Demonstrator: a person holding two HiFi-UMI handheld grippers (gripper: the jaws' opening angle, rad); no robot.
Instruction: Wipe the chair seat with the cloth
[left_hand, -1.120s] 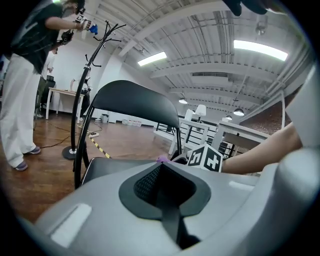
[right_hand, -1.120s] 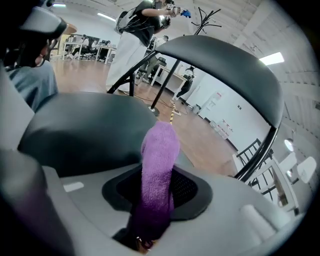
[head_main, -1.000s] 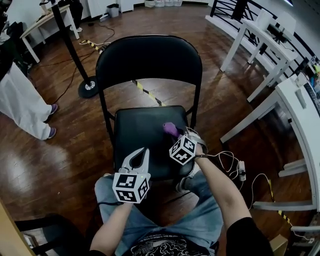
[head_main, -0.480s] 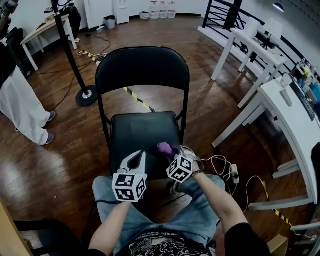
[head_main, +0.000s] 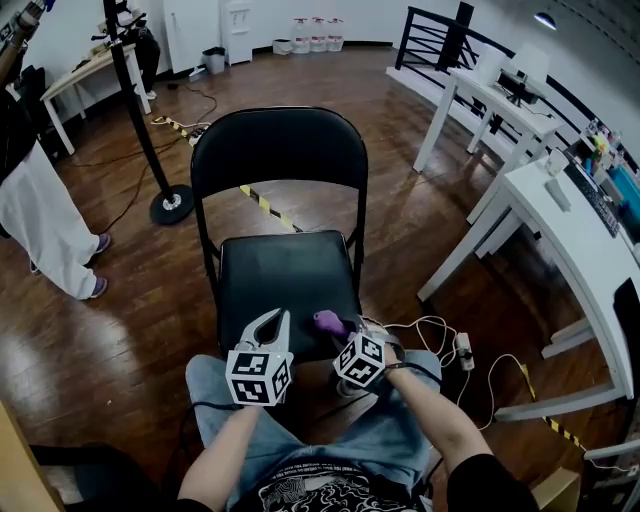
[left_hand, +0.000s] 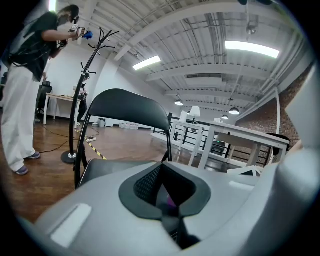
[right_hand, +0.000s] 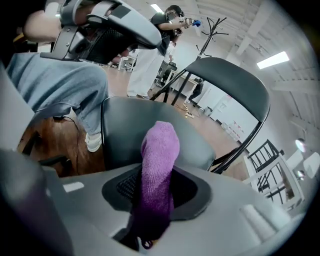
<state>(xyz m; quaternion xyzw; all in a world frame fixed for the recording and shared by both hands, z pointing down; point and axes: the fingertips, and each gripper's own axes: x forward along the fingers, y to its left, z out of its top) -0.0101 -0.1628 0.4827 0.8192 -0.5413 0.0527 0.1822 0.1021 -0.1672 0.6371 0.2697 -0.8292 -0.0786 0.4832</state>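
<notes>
A black folding chair stands in front of me, its padded seat (head_main: 285, 280) below the curved backrest (head_main: 278, 150). My right gripper (head_main: 338, 330) is at the seat's front right edge, shut on a purple cloth (head_main: 326, 321) that sticks out past the jaws. In the right gripper view the cloth (right_hand: 159, 160) stands up between the pads of the right gripper (right_hand: 155, 197), over the seat (right_hand: 125, 125). My left gripper (head_main: 268, 325) hovers at the front edge just left of it, jaws together and holding nothing. The left gripper view shows the left gripper (left_hand: 162, 192) and the seat (left_hand: 107, 167).
A coat stand's round base (head_main: 172, 203) sits on the wooden floor left of the chair. A person in white trousers (head_main: 40, 220) stands at far left. White tables (head_main: 560, 220) line the right side. Cables and a power strip (head_main: 463, 350) lie on the floor right of the chair.
Both grippers have drawn back from the middle of the seat to its front edge, the right one carrying the cloth. The chair sits farther up in the head view.
</notes>
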